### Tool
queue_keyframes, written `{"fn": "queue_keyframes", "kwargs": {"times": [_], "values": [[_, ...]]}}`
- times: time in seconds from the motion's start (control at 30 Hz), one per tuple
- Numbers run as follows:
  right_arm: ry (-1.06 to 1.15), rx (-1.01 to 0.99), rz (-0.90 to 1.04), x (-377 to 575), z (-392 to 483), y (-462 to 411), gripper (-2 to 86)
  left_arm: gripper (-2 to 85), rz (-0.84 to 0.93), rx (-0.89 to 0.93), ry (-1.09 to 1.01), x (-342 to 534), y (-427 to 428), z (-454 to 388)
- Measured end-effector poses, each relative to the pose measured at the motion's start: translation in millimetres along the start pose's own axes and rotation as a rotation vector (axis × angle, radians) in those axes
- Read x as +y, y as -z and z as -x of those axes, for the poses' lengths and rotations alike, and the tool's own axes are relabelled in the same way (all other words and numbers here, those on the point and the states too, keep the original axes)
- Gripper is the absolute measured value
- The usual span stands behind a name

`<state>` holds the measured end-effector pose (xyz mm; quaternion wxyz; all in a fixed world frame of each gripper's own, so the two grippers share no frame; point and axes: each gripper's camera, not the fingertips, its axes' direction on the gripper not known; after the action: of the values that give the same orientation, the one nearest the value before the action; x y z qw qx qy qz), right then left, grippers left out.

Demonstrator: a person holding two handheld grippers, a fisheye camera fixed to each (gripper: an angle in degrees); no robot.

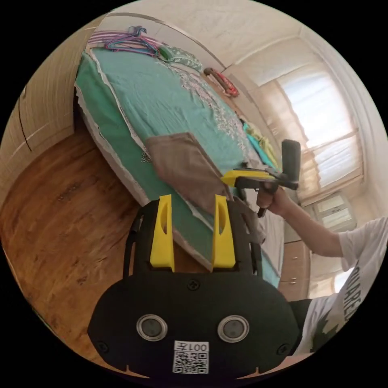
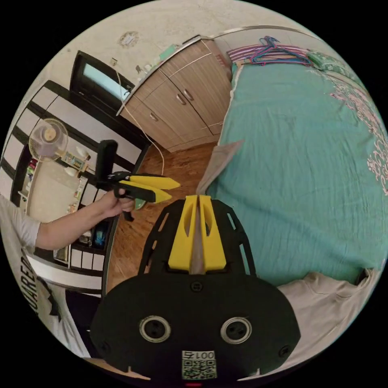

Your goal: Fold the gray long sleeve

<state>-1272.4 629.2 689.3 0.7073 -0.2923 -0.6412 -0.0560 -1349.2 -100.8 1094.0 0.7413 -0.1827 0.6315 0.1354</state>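
Note:
The gray long sleeve lies folded near the edge of the teal bed. My left gripper hovers open above the bed's edge with nothing between its jaws, just short of the garment. In the left gripper view my right gripper is shut at the garment's near corner, held by a hand. In the right gripper view, my right gripper is shut on a strip of the gray long sleeve, which runs up along the bed's edge. My left gripper floats open over the floor beside it.
A pale garment lies on the bed by the right gripper. Hangers and patterned cloth sit at the far end of the bed. Wooden floor borders the bed, with wooden cabinets, a fan and a curtained window around.

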Motion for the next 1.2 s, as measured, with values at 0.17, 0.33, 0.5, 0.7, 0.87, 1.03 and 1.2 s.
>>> {"fn": "queue_keyframes", "kwargs": {"times": [0.17, 0.33, 0.5, 0.7, 0.87, 1.03, 1.2], "values": [[0.188, 0.011, 0.003, 23.6, 23.5, 12.1, 0.5, 17.5, -0.159, 0.387, 0.112, 9.8, 43.6, 48.0], [0.301, -0.032, 0.039, 56.3, 33.4, -5.6, 0.5, 14.9, -0.129, 0.565, 0.215, 19.1, 59.4, 82.6], [0.313, -0.11, 0.061, 117.5, 35.6, -24.9, 0.5, 11.3, -0.132, 0.603, 0.225, 36.9, 78.5, 95.4], [0.256, -0.146, 0.095, 186.3, 33.8, -45.8, 1.1, -0.5, -0.215, 0.7, 0.201, 73.4, 92.9, 87.4], [0.152, -0.188, 0.031, 232.8, 28.6, -37.3, 3.2, -0.8, -0.292, 0.712, 0.001, 92.8, 161.0, 29.2], [0.15, -0.024, -0.049, 274.8, 55.2, -26.0, 9.0, -0.9, -0.254, 0.602, -0.122, 104.9, 231.7, -16.0], [0.208, -0.124, -0.108, 316.5, 106.3, -37.6, 12.6, -0.9, -0.192, 0.509, -0.202, 110.4, 263.4, -61.3]]}}
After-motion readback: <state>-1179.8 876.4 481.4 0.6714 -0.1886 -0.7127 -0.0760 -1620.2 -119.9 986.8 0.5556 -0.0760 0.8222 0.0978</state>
